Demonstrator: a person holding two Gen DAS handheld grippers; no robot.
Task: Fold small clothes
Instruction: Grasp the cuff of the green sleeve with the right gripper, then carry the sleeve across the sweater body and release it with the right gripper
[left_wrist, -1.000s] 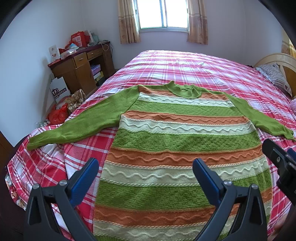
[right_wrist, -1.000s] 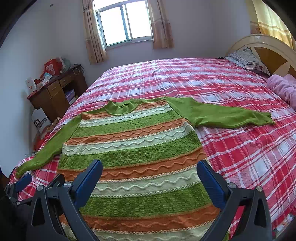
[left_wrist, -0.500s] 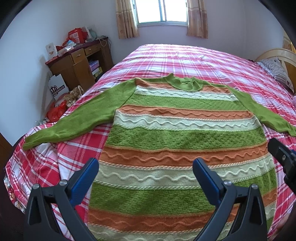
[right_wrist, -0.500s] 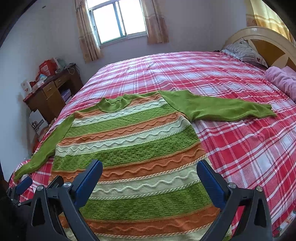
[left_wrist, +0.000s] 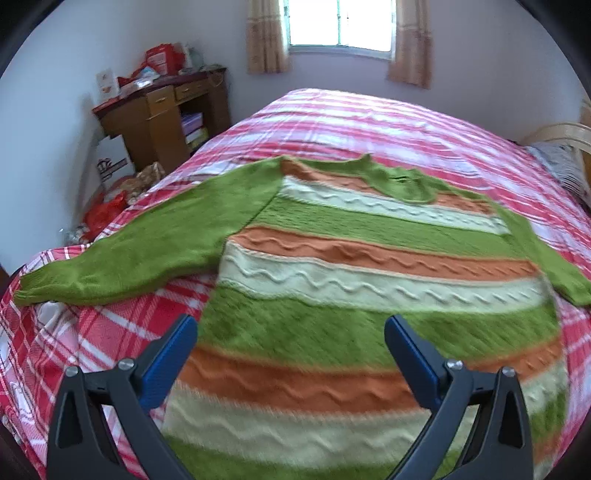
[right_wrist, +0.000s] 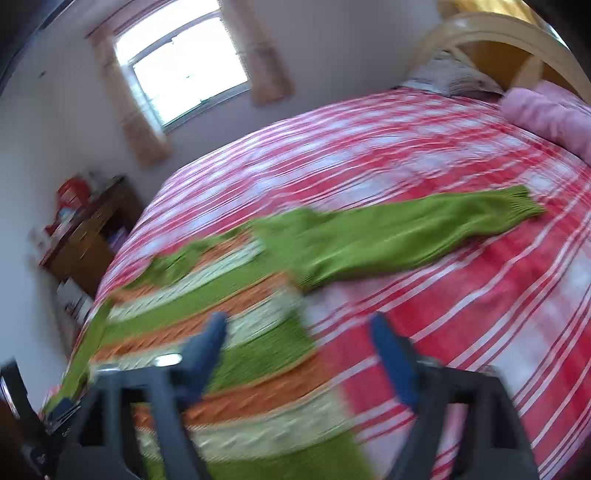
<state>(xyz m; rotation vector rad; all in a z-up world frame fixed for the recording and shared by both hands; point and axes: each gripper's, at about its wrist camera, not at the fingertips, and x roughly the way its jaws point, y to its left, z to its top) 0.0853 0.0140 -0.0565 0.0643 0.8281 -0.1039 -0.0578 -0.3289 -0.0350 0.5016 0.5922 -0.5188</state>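
Sweater (left_wrist: 369, 280) flat, collar toward window (left_wrist: 338, 22)

left gripper (left_wrist: 290, 341): fingers wide apart, holding nothing | right gripper (right_wrist: 297, 345): fingers wide apart, tilted, blurry

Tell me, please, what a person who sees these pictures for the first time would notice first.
First the striped sweater, green, orange and cream, spread flat with both sleeves out across the red plaid bedspread. Next, the open blue-tipped left gripper and right gripper above its lower part, holding nothing. Behind, a bright window and a cluttered wooden desk.
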